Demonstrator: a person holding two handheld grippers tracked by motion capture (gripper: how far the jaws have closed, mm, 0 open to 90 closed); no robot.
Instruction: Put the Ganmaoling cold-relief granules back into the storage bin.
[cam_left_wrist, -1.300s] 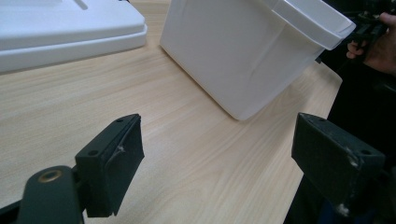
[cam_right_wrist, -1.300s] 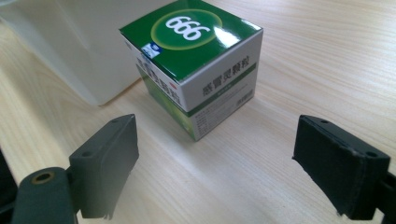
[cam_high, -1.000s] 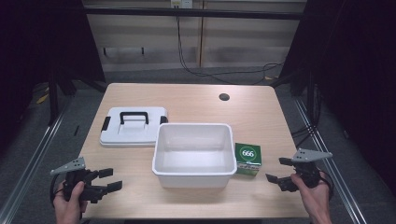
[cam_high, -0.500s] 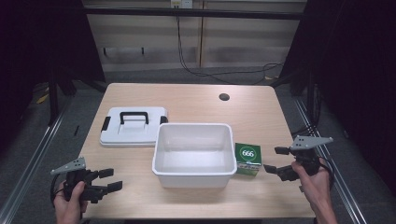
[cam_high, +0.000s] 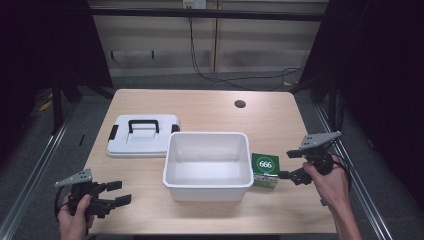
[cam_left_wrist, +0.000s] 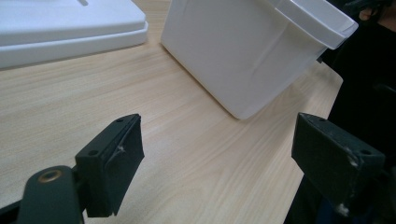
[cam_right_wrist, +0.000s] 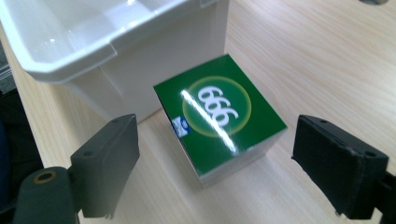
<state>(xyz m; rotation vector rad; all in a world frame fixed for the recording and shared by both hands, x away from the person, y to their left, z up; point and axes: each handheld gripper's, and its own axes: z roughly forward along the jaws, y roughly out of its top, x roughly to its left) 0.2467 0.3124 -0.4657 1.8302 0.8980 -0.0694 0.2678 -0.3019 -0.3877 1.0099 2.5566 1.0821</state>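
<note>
green box (cam_right_wrist: 219, 121) (white "666" in a yellow ring), white bin (cam_high: 207, 160), black gripper (cam_right_wrist: 217, 172).

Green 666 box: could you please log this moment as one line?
right gripper open, nearing green 666 box | box untouched beside white tub | left gripper open, idle

Table (cam_high: 200, 107): pale wood-grain top, smooth, matt. Tub (cam_high: 207, 182), centre of frame: white plastic, smooth, slightly glossy inside. Lid (cam_high: 142, 145), left of centre: white plastic with black handle. Box (cam_right_wrist: 219, 116): green printed card, glossy. Gripper pads (cam_right_wrist: 109, 163): black, matt, scuffed.
</note>
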